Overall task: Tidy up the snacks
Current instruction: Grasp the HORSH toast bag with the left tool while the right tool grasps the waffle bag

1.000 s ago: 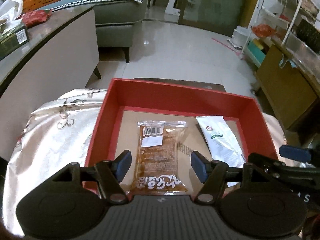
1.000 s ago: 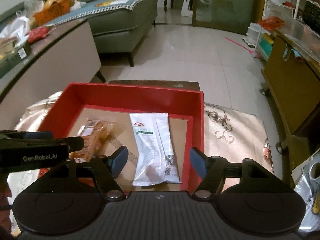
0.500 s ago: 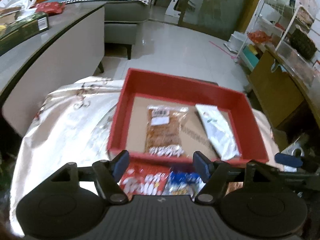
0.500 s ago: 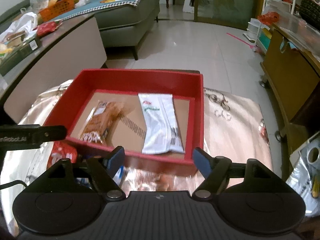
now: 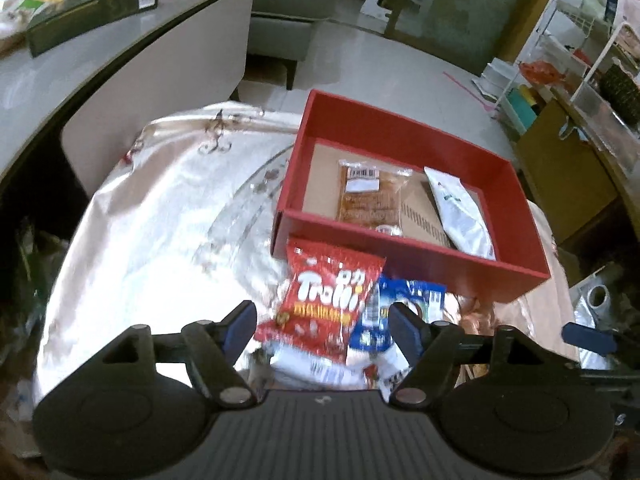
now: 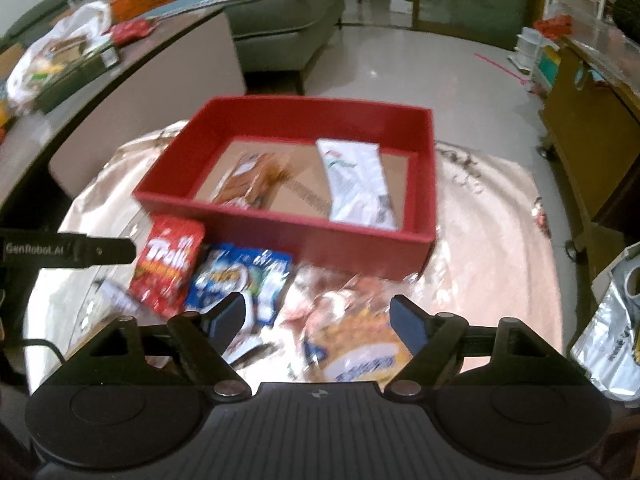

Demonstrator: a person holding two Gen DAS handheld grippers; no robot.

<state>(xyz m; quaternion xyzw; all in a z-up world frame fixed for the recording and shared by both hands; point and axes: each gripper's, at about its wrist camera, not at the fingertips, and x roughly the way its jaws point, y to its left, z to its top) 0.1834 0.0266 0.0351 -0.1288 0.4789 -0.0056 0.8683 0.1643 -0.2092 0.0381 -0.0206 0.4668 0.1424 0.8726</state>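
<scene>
Rectangular red box (image 5: 404, 258), crinkly foil packets (image 5: 326, 304)

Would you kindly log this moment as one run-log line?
left gripper: opening, empty | right gripper: opening, empty | red box: two packets inside | Trolli bag: outside on cloth

Free room vs. obstacles: red box (image 6: 288, 236) near wall fronts a packet pile, incl. red Trolli bag (image 6: 170, 266), blue packet (image 6: 240, 276), orange packet (image 6: 356, 340). Bare tablecloth (image 5: 160, 220) left of box; box floor open btw. two packets.
</scene>
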